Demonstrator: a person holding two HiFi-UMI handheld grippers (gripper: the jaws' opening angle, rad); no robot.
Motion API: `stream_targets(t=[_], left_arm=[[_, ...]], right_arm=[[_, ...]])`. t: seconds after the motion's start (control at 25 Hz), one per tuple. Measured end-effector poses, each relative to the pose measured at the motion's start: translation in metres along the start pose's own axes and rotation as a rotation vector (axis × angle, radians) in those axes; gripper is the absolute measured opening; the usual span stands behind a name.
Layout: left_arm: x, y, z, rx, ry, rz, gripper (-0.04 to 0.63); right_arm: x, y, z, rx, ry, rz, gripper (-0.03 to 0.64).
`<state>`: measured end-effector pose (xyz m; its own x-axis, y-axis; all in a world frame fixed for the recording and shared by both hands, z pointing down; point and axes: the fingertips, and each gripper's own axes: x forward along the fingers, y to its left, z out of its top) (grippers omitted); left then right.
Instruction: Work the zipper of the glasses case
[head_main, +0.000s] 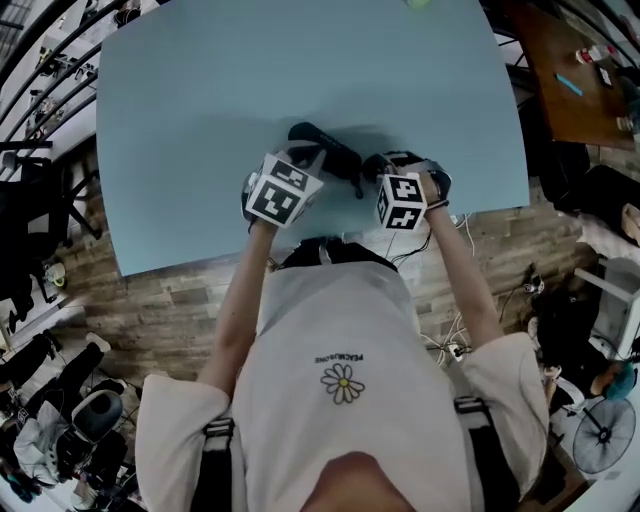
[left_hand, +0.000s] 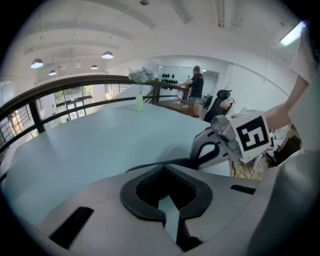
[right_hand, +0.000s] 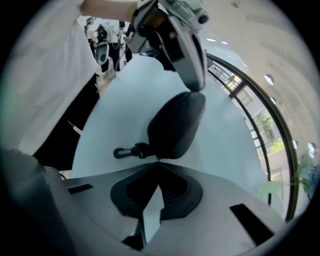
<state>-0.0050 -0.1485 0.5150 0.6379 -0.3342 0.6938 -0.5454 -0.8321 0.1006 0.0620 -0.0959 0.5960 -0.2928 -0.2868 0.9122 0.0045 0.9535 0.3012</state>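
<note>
Black glasses case (right_hand: 175, 125) lying flat on blue table (head_main: 250, 70), near the front edge, between both tools. Right gripper (right_hand: 159, 161) closed, tips against case end beside clip (right_hand: 125, 151). Left gripper (left_hand: 164, 166) likewise closed, tips touching opposite end.

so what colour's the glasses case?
The glasses case is black; right gripper view shows it best.

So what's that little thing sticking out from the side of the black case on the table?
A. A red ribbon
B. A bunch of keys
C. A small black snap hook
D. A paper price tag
C: in the right gripper view a small black snap hook juts from the side of the glasses case, dark against the light blue table.
</note>
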Motion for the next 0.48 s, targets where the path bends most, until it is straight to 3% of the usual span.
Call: stream_targets(t=[0.2,0.32,0.48], left_arm=[[0.011,-0.011,0.009,0.058,0.014,-0.017,0.015],[0.017,-0.02,0.018,0.095,0.003,-0.041,0.015],[0.034,-0.036,-0.002,0.149,0.122,-0.105,0.014]], right_arm=[[-0.004,-0.04,-0.043,-0.081,0.127,-0.192,0.008],[-0.005,-0.043,-0.039,-0.115,0.113,-0.204,0.008],[-0.004,-0.043,-0.039,-0.063,0.088,-0.204,0.008]])
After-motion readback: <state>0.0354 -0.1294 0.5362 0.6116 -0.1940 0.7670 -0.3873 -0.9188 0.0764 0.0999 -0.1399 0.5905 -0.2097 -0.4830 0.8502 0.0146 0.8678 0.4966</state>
